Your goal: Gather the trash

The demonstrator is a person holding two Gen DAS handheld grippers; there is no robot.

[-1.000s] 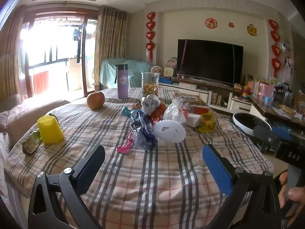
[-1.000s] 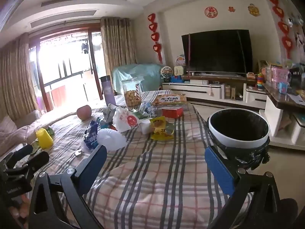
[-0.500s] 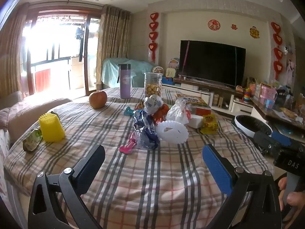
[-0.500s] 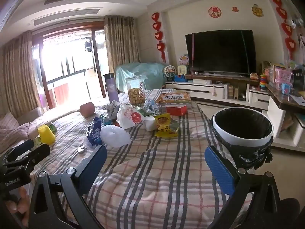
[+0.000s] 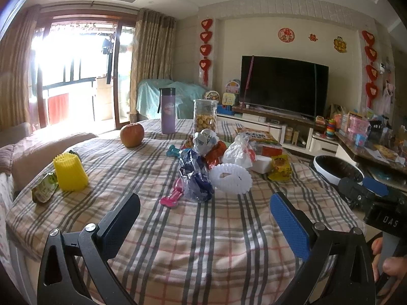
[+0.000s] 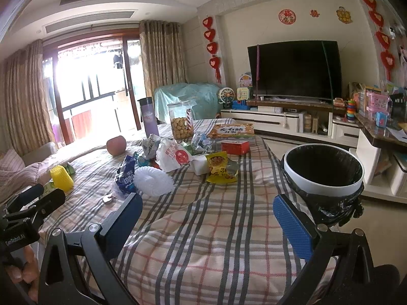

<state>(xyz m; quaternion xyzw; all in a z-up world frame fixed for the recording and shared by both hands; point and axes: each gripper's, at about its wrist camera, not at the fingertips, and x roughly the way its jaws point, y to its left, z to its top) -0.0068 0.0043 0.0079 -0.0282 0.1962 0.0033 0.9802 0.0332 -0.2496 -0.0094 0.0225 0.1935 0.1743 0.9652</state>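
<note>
Centrally, crinkly wrappers (image 5: 195,178) on plaid tablecloth (image 5: 203,228)

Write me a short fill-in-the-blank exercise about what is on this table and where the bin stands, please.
1. The trash bin beside the table is lined with a ____ bag.
2. The clear jar next to the purple bottle holds ____.
3. Both the left gripper and the right gripper have their jaws ____.
4. The ribbed cup lying near the table's edge is ____ in colour.

Missing words: black; biscuits; open; yellow
</note>
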